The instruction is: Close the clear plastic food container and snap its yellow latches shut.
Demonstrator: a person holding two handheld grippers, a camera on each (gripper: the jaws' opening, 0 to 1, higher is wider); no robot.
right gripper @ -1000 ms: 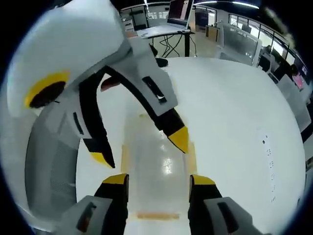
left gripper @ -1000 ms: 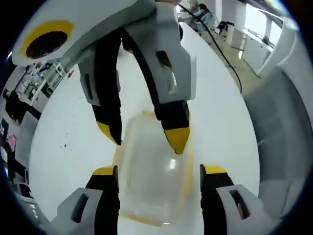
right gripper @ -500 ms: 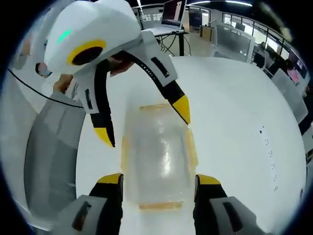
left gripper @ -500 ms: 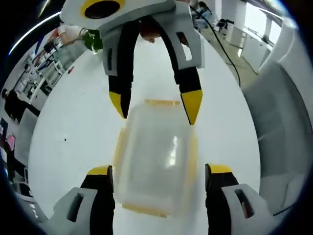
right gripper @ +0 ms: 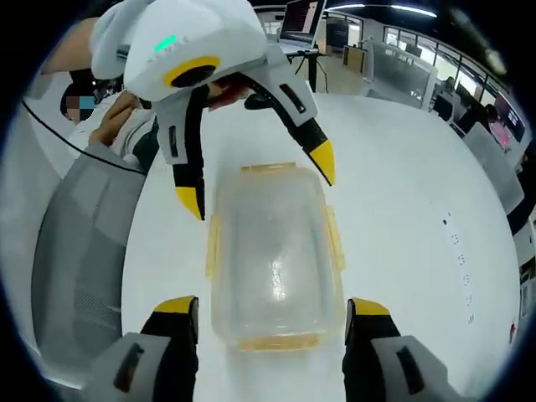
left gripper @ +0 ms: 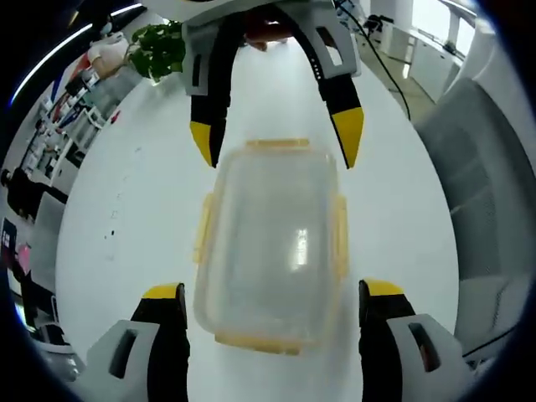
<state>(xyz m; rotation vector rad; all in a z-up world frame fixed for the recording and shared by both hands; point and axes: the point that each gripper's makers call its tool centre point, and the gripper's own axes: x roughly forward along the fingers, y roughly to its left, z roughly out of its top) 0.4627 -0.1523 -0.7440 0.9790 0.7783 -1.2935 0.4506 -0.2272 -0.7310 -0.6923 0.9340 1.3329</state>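
Observation:
The clear plastic food container [left gripper: 268, 243] lies on the white table [left gripper: 126, 209] with its lid on and yellow latches along all four sides. In the left gripper view my left gripper [left gripper: 272, 293] stands open, its jaws either side of the container's near end without touching it. My right gripper [left gripper: 276, 142] reaches in from the top, open, its yellow tips level with the far end latch. From the right gripper view, the container [right gripper: 272, 255] lies between the open right gripper [right gripper: 272, 307] and the open left gripper [right gripper: 258, 182]. I cannot tell whether the latches are snapped.
A grey mesh chair [left gripper: 477, 209] stands beside the table, also seen as the chair [right gripper: 79, 251]. A potted plant [left gripper: 159, 50] sits at the table's far side. A person's hand [right gripper: 117, 117] holds the left gripper. A black cable [left gripper: 385, 67] runs across the far table.
Both grippers have drawn back from the container: a second ago the opposite jaws hung over the lid, now they stand at its far end. More of the container shows.

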